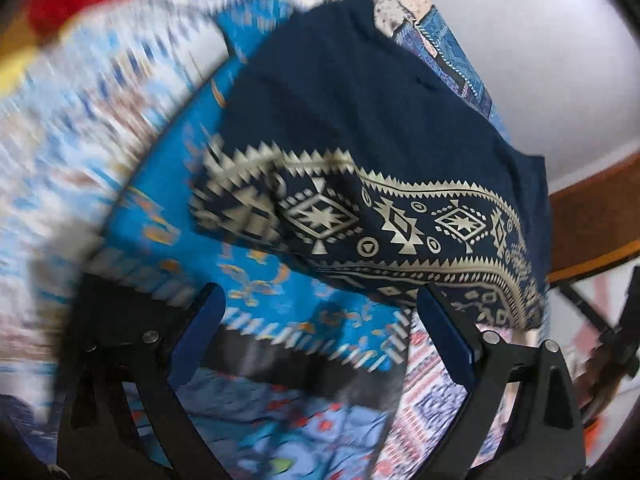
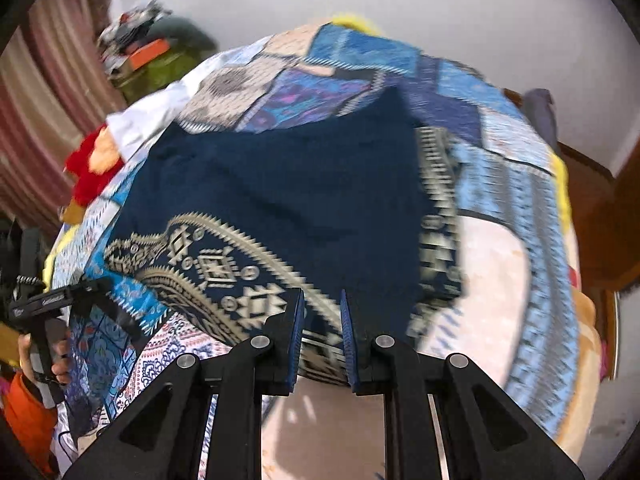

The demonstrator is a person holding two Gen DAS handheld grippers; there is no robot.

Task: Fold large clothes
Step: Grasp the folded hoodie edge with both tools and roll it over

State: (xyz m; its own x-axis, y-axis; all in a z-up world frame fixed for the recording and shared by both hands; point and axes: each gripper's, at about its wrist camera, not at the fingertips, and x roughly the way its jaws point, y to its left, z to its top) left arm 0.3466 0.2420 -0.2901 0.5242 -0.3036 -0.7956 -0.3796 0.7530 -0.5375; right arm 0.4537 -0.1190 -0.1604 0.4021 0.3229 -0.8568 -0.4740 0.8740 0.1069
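Note:
A navy garment (image 1: 360, 120) with a cream patterned border lies spread on the bed. In the right wrist view the same navy garment (image 2: 300, 184) fills the middle, and its near border edge runs between the blue pads (image 2: 297, 332) of my right gripper (image 2: 322, 320), which is shut on it. My left gripper (image 1: 320, 312) hangs wide open just short of the border's near edge, over bright blue bedspread, with nothing between its fingers. The right wrist view also shows the left gripper (image 2: 92, 292) at the far left, held by a hand (image 2: 60, 364).
A patchwork bedspread (image 2: 520, 208) in blue and cream covers the bed. A red and yellow blanket (image 2: 88, 172) lies at the far left corner. Behind stand a white wall (image 2: 440, 12), a striped curtain (image 2: 44, 100) and a cluttered green pile (image 2: 160, 64). Wooden bed frame (image 1: 592, 220) at the right.

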